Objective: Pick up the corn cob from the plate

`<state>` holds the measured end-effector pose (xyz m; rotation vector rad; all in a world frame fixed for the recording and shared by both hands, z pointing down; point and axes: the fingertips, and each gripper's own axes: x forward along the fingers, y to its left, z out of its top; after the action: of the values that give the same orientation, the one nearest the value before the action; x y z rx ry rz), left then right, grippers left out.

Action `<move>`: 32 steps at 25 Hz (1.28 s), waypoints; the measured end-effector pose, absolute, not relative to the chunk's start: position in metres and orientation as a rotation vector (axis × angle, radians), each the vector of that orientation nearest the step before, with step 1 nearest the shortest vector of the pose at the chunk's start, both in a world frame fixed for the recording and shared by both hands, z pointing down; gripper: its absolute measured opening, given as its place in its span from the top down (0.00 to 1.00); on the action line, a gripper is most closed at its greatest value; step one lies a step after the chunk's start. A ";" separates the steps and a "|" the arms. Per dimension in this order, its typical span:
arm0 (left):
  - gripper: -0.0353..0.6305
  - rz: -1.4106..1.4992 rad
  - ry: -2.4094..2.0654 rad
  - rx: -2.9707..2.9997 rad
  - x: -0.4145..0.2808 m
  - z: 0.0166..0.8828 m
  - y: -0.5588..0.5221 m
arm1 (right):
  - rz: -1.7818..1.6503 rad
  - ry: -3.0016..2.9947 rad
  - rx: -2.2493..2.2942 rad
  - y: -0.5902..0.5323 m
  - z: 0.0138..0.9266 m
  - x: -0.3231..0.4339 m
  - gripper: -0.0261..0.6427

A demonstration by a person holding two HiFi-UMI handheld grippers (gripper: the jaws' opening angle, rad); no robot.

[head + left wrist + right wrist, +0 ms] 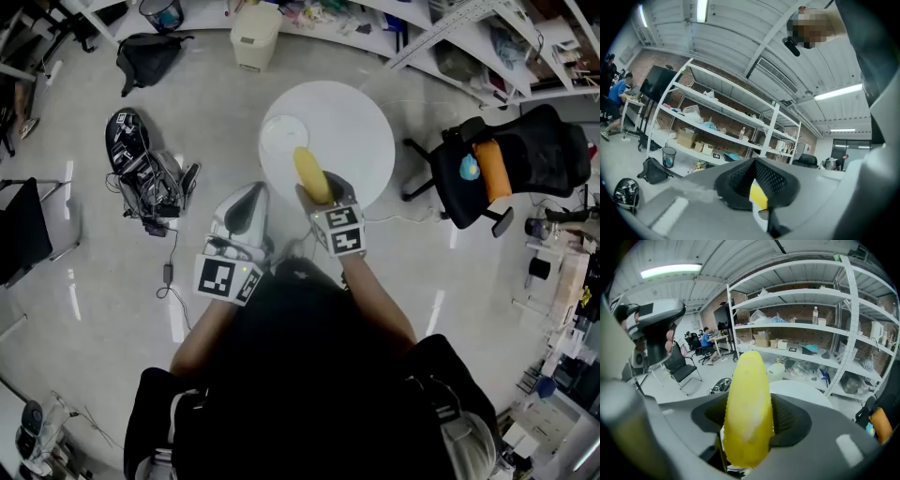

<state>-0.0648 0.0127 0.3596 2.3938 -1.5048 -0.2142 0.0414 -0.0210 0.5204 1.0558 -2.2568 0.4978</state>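
**Corn cob off the plate, clamped in my right claw**

Corn cob (pixel 746 404) stands upright between the jaws of my right gripper (pixel 324 194). The dark pads press on both its sides, and its pale yellow tip rises well above them. From the head view the cob (pixel 311 173) hangs over the near part of the round white table (pixel 366 131). Its far end overlaps the rim of the white plate (pixel 279 141), which sits on the table's left half with nothing on it.

My left gripper (pixel 250 199) is held just beside the right one, over the floor at the table's near edge and pointing the same way. Its jaws are drawn close into a narrow V and grip nothing I can make out. A sliver of yellow (pixel 759 196) shows through the gap, and I cannot tell what it is.

Off to the right stands a black office chair (pixel 525 155) with an orange cushion. White shelves (pixel 811 324) line the far wall.
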 end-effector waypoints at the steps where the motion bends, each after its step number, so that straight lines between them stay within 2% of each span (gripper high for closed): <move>1: 0.94 -0.217 -1.508 2.400 -0.062 0.357 0.016 | 0.501 -2.261 1.060 -0.016 0.518 0.045 0.56; 32: 0.94 -0.252 -1.530 2.505 0.014 0.317 0.110 | 0.487 -2.382 1.221 0.083 0.465 0.123 0.56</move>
<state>0.0138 0.1100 0.3173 2.5049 -1.5298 -0.2517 0.1235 0.0827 0.4646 1.2210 -2.3821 0.4872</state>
